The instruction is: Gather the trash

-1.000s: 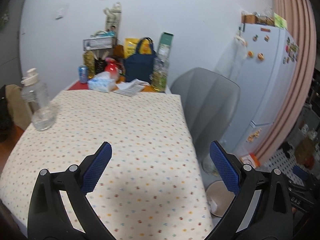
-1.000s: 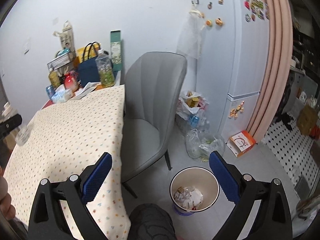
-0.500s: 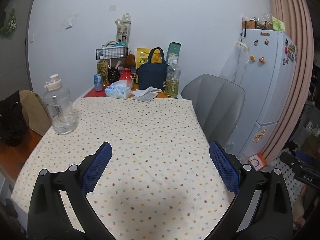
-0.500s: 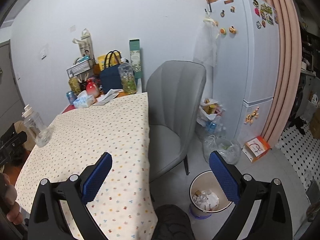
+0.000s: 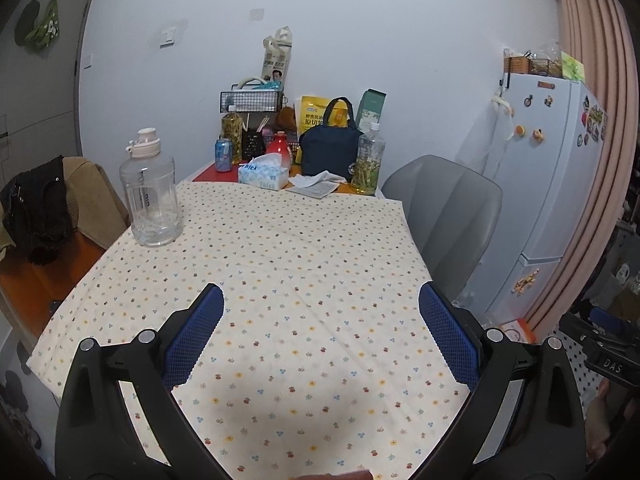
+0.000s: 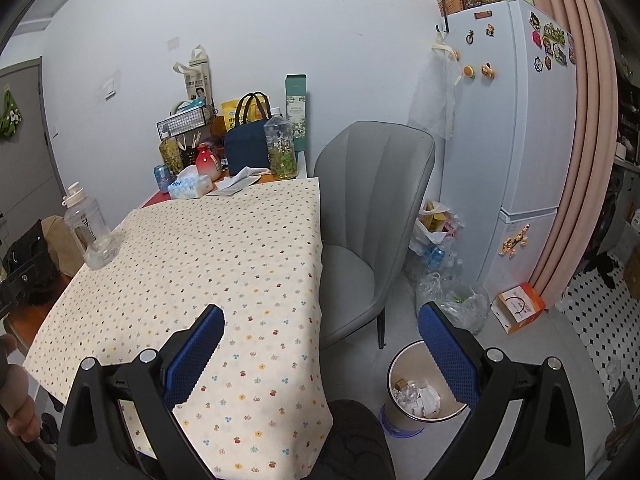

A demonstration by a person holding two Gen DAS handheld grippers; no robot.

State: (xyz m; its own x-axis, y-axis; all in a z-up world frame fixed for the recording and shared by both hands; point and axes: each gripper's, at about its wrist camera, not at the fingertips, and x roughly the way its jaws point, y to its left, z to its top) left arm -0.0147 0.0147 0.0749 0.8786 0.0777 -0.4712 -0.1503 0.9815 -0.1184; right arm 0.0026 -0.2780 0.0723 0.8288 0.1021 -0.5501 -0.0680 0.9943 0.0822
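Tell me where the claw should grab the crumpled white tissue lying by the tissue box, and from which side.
Grip the raised, bunched middle of the crumpled white tissue, coming from above and the near side. It lies loose and low on papers, with the navy bag and the tea bottle close behind, so a rear or side approach looks crowded. The left claw is open and faces it.

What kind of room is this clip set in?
Likely a small home kitchen-dining corner: a cloth-covered table, a fridge with magnets, and a trash bin beside a grey chair.
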